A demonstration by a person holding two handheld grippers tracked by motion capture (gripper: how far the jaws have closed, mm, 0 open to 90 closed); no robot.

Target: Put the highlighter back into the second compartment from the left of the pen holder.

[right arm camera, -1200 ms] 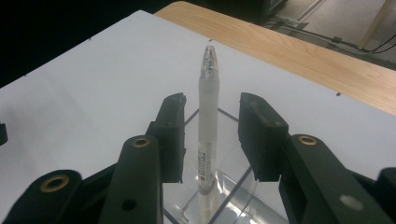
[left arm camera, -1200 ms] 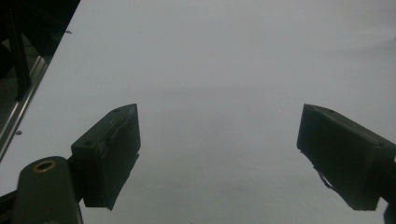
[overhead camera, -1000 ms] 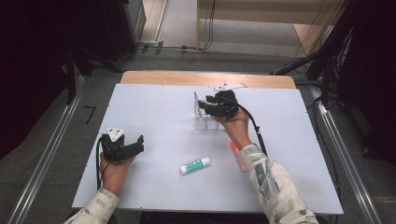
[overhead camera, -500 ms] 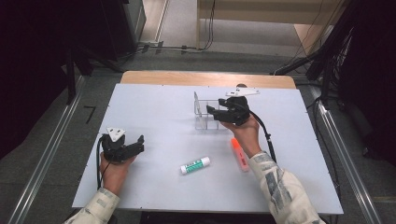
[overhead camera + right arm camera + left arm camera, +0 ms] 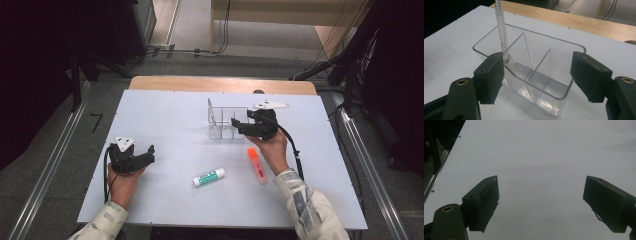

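Observation:
A clear plastic organizer [image 5: 226,125] with three compartments stands on the white table [image 5: 165,115] right of centre. A clear pen [image 5: 500,25] stands upright in its left-end compartment [image 5: 496,47], leaning in the corner. My right gripper [image 5: 236,125] sits just right of the organizer and points at it. Its jaws have just been opening and stand open [image 5: 537,72], one on each side of the organizer's near wall, pressing on nothing. My left gripper [image 5: 149,154] rests at the front left, open [image 5: 541,200] over bare table.
An orange highlighter [image 5: 257,165] lies just in front of the right hand. A white and green glue stick [image 5: 209,177] lies at the front centre. A wooden strip [image 5: 222,84] borders the table's far edge.
The right hand has drawn back from above the organizer, to the right and toward the person, and its jaws have widened. The orange highlighter has come out from under the hand. The left hand has kept still.

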